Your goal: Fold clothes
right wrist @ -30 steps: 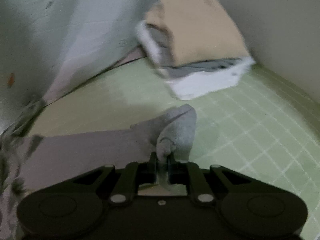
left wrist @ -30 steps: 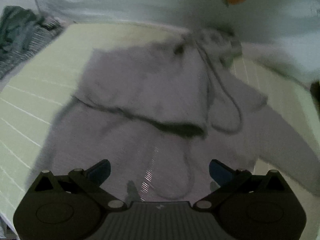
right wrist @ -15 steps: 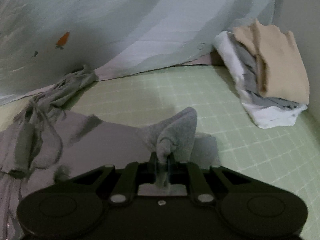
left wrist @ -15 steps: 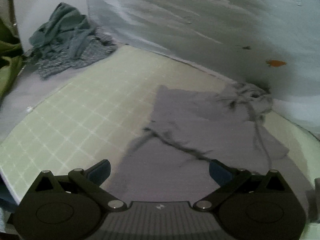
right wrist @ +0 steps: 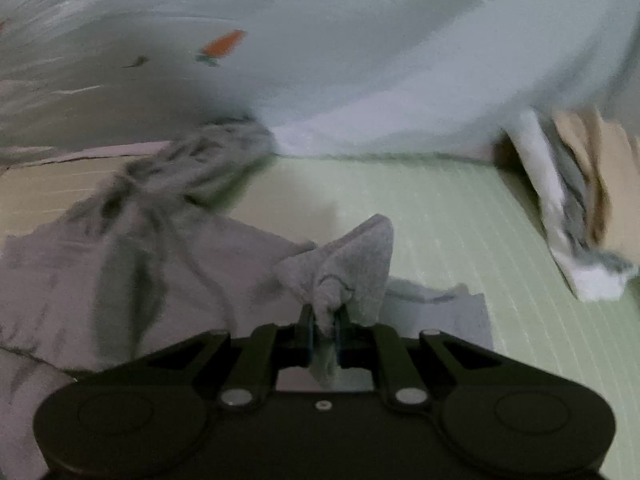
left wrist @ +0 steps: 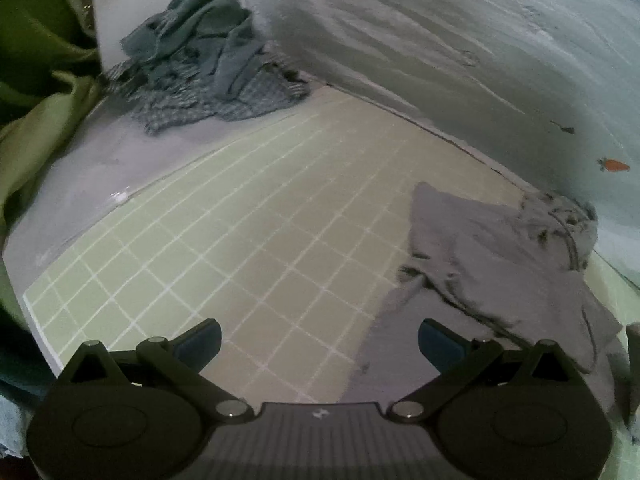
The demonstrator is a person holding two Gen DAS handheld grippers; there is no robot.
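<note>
The left gripper (left wrist: 319,338) is standing wide apart, its two blue-tipped fingers (left wrist: 440,340) spread with nothing between them. It is angling downward over the mat (left wrist: 224,240), and its right fingertip is hanging over the edge of the hoodie (left wrist: 500,264) without touching it. The right gripper (right wrist: 324,320) is pointing down at a slant over the same hoodie (right wrist: 120,264), its jaws drawn close together and pinching a bunched fold of the grey cloth. The pinched fold is rising above the fingertips in a peak, and a bit of cloth is hanging between the fingers toward the gripper body.
</note>
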